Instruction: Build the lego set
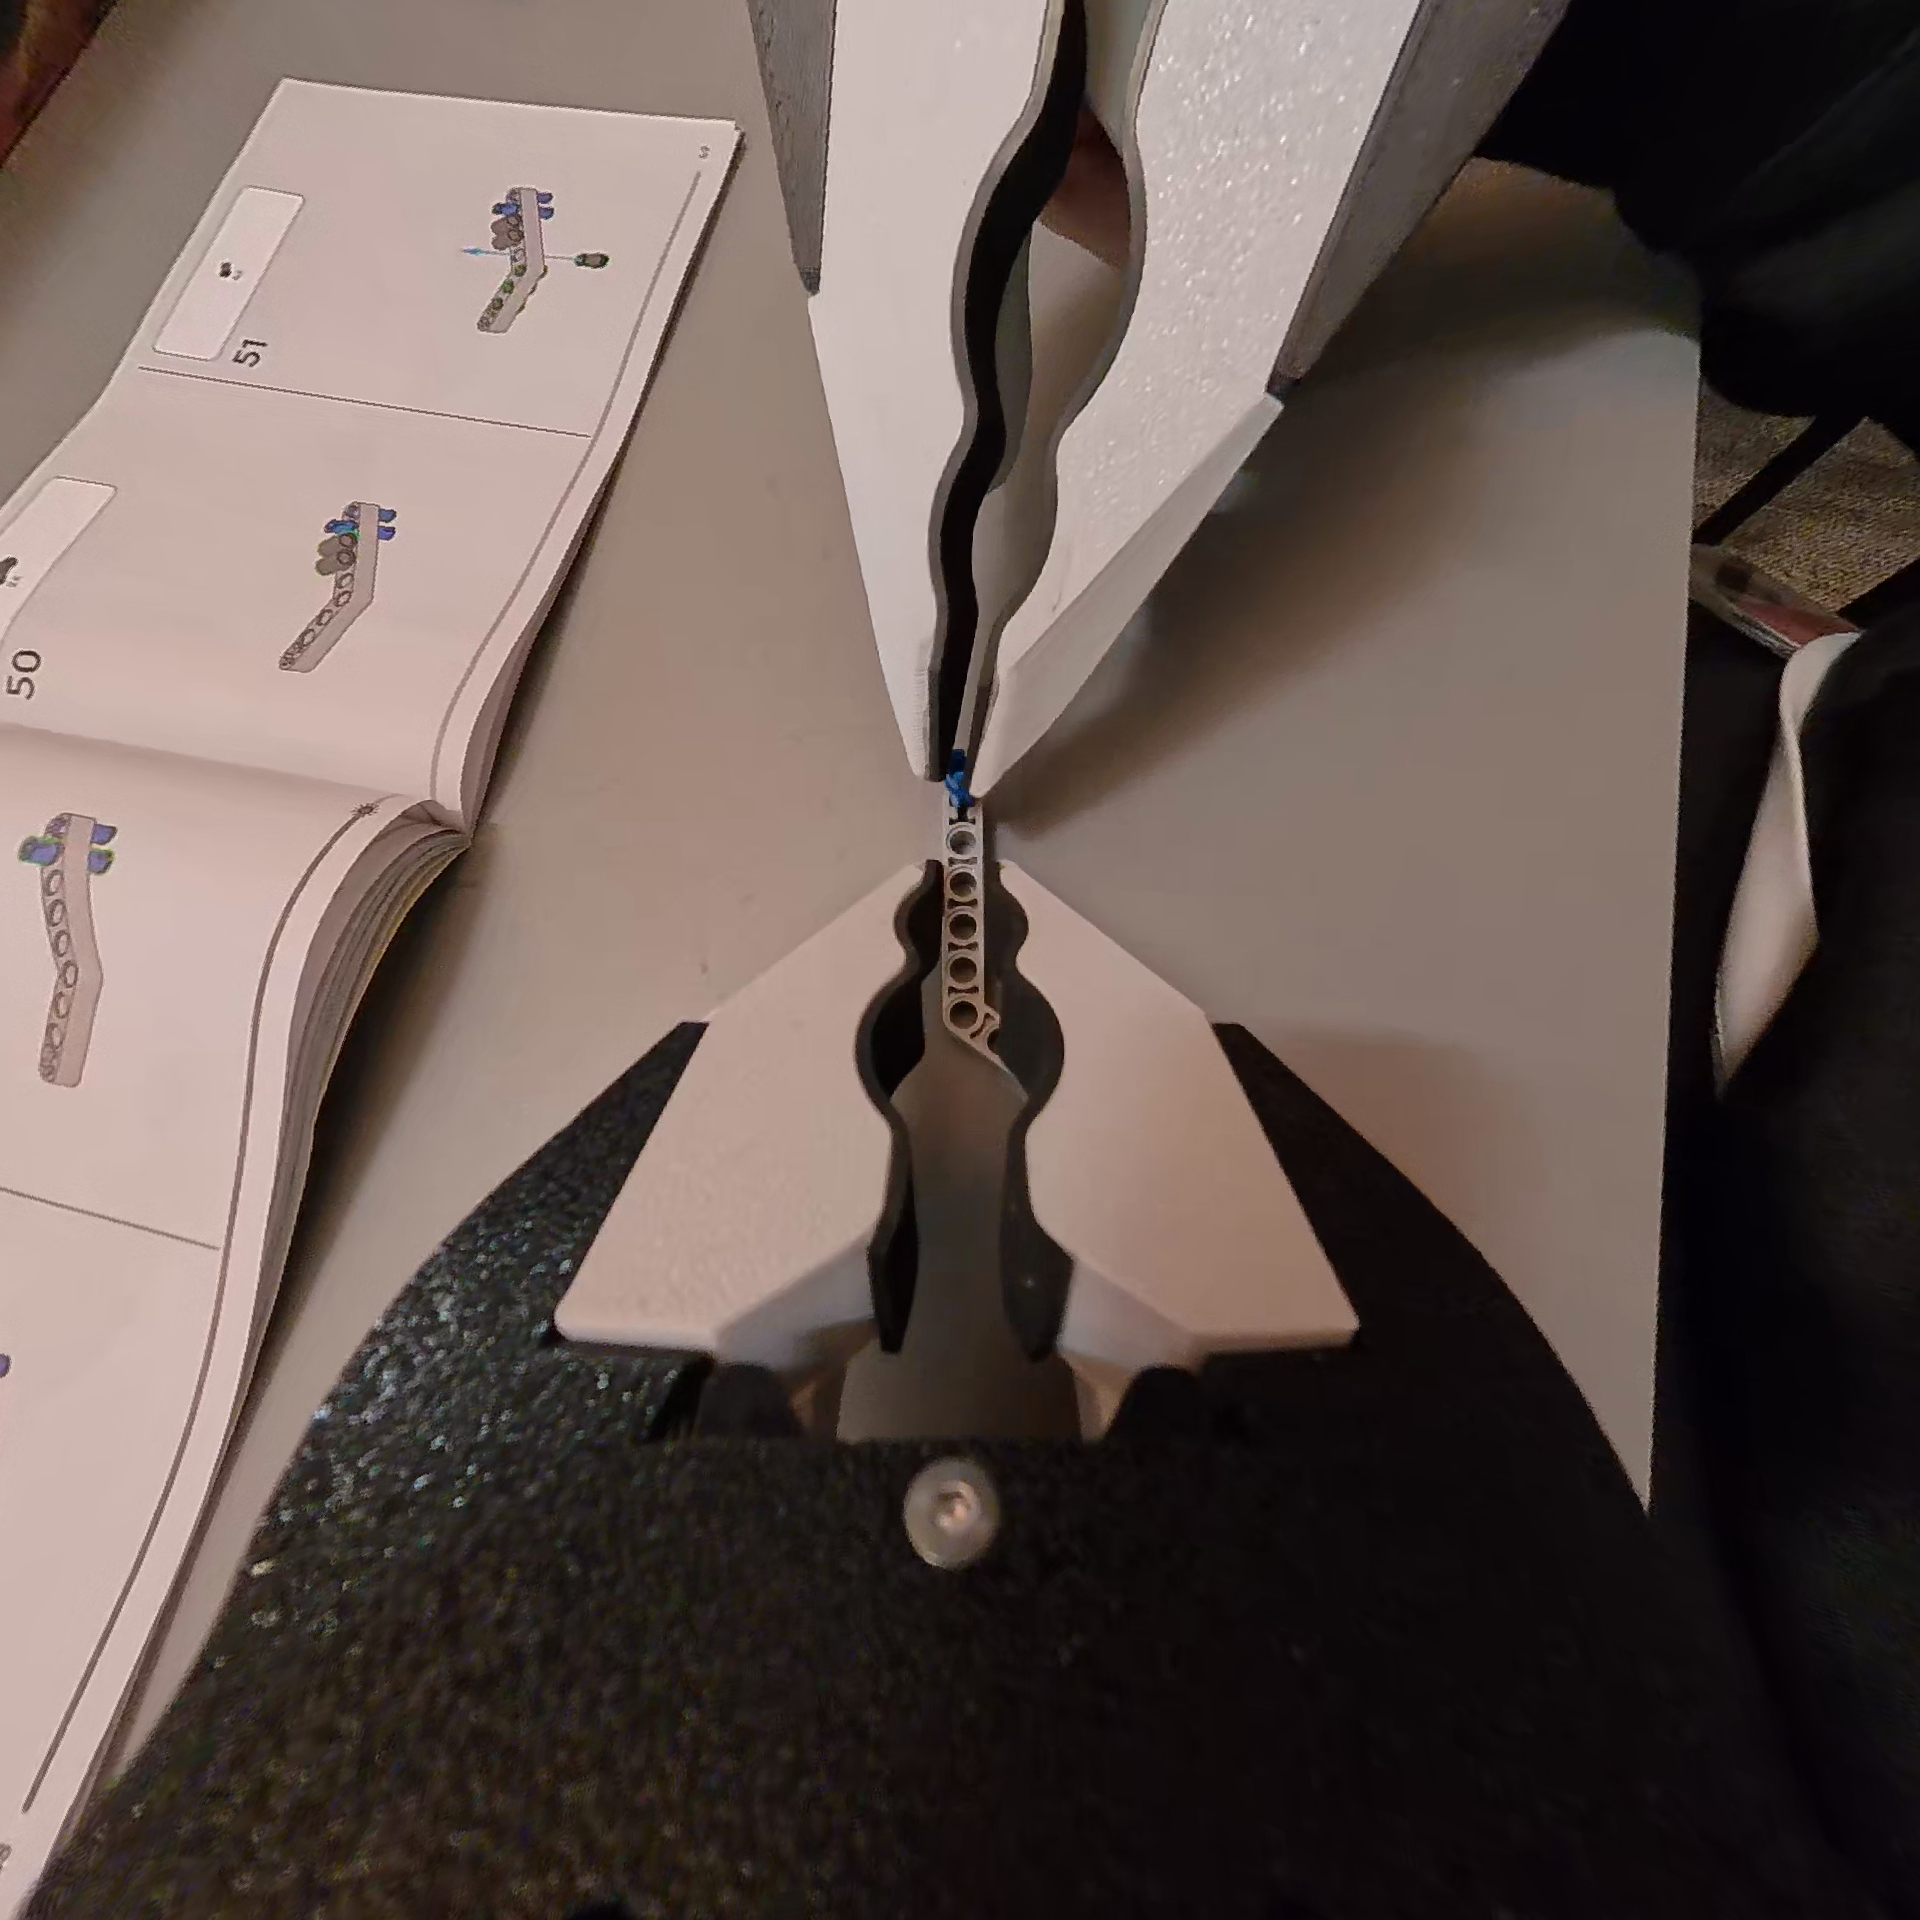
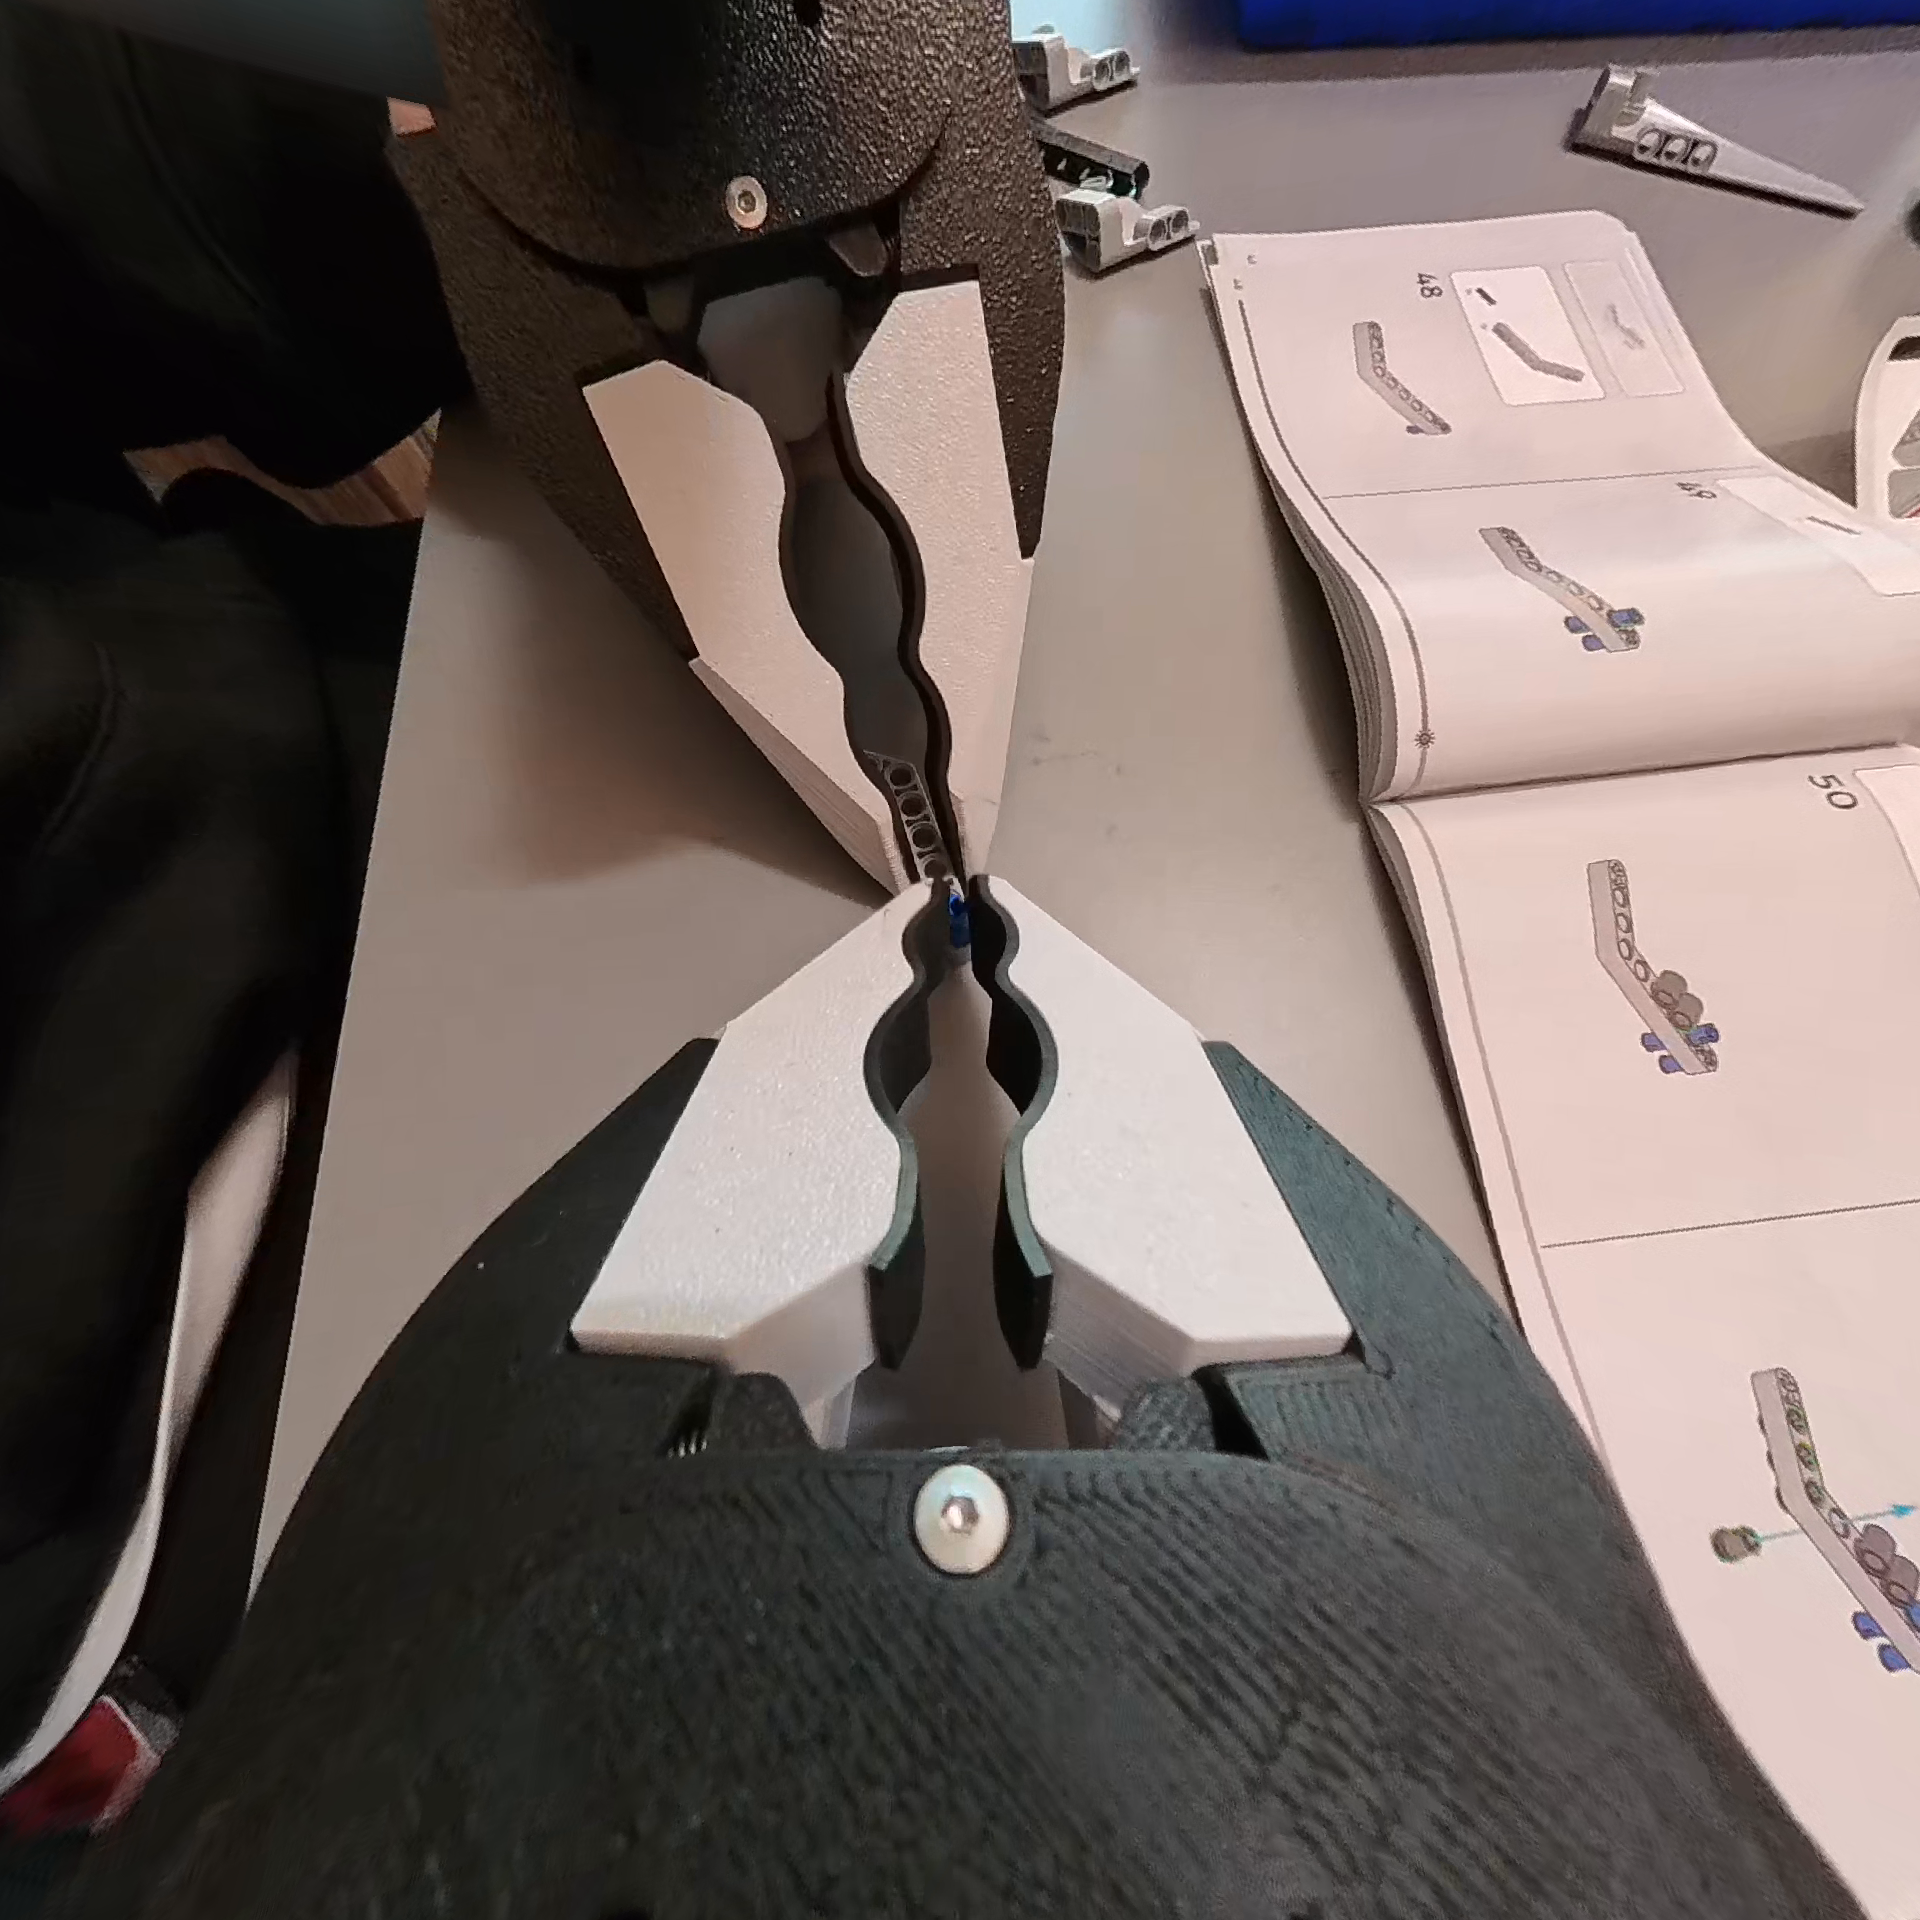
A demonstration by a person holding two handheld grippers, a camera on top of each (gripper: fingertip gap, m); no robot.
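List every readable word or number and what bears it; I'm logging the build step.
Instruction booklet: printed step numbers beside its drawings; I don't copy writing out.
Its small part-box marks: too small to read.
Left gripper, right gripper, grey beam, blue pin: no writing visible.

Print only on open instruction booklet (image 1: 343, 582), at 9 o'clock in left wrist view, at 3 o'clock in right wrist view (image 2: 1558, 935). Large dark step nos., one per step panel, each next to a pale parts box (image 1: 229, 275) and a drawing of a bent beam (image 1: 520, 260). Tiny qty marks inside boxes and tiny page no. at page corner, approx. 11 o'clock in left view: too small to read. Nos. not copied here.
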